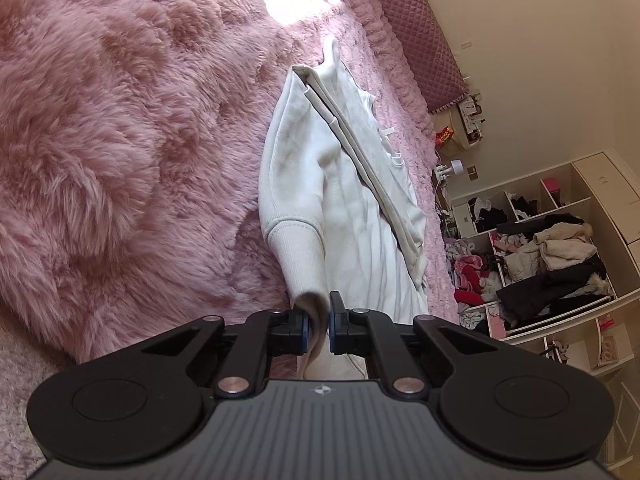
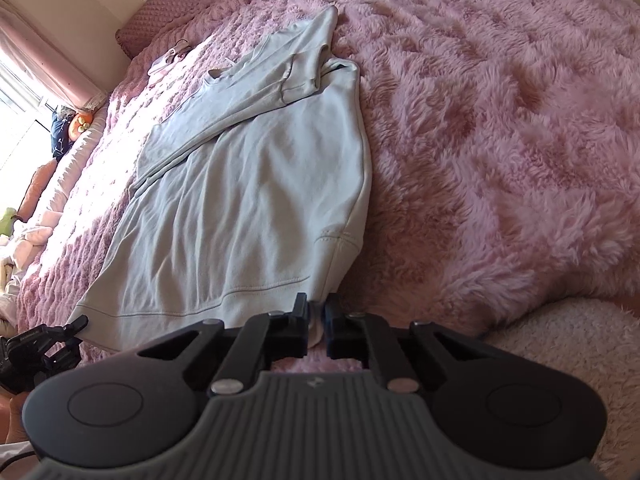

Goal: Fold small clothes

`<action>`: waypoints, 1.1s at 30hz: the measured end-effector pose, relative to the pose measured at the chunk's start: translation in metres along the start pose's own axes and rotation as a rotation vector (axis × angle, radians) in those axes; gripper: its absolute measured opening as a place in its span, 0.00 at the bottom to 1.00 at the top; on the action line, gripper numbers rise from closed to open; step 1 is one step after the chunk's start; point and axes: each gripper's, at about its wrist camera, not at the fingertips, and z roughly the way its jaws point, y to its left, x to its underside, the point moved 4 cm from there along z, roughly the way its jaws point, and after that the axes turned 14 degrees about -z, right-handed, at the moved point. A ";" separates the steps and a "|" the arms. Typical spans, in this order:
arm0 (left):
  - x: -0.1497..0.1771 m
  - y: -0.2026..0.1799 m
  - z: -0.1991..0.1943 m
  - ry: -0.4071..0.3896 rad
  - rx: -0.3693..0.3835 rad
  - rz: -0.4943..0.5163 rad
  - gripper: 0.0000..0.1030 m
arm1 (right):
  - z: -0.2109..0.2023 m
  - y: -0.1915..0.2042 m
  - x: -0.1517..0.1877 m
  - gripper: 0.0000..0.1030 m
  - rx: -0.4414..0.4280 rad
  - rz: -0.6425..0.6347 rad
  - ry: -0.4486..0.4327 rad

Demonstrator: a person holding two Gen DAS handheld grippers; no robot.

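Note:
A white sweatshirt [image 1: 344,208] lies flat on a fluffy pink blanket [image 1: 120,140], one sleeve folded across its body. In the left wrist view my left gripper [image 1: 319,316] is shut on a ribbed edge of the sweatshirt, and the cloth bunches between the blue pads. In the right wrist view the sweatshirt [image 2: 248,200] stretches away from me, and my right gripper [image 2: 317,312] is shut on its near hem corner. The left gripper [image 2: 44,344] shows at the other end of the hem, partly cut off by the frame edge.
The pink blanket [image 2: 500,140] covers the whole bed. A quilted pink headboard [image 1: 420,40] runs along the wall. White shelves [image 1: 540,248] stuffed with clothes stand beyond the bed. A small pink and white item [image 2: 168,60] lies past the sweatshirt. A cream fluffy patch [image 2: 560,340] sits at the near right.

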 end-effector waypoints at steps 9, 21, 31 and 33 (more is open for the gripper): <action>0.000 0.011 0.002 0.011 -0.034 -0.011 0.05 | 0.008 -0.009 0.003 0.01 -0.003 0.047 0.021; -0.007 0.026 0.009 0.023 -0.039 -0.090 0.09 | 0.026 -0.028 0.007 0.29 -0.007 0.156 0.063; -0.007 0.011 0.006 0.000 0.039 -0.066 0.04 | 0.023 -0.029 0.002 0.02 -0.042 0.195 0.038; -0.011 0.004 0.003 -0.007 0.114 -0.068 0.04 | 0.016 -0.030 -0.004 0.02 -0.073 0.224 0.008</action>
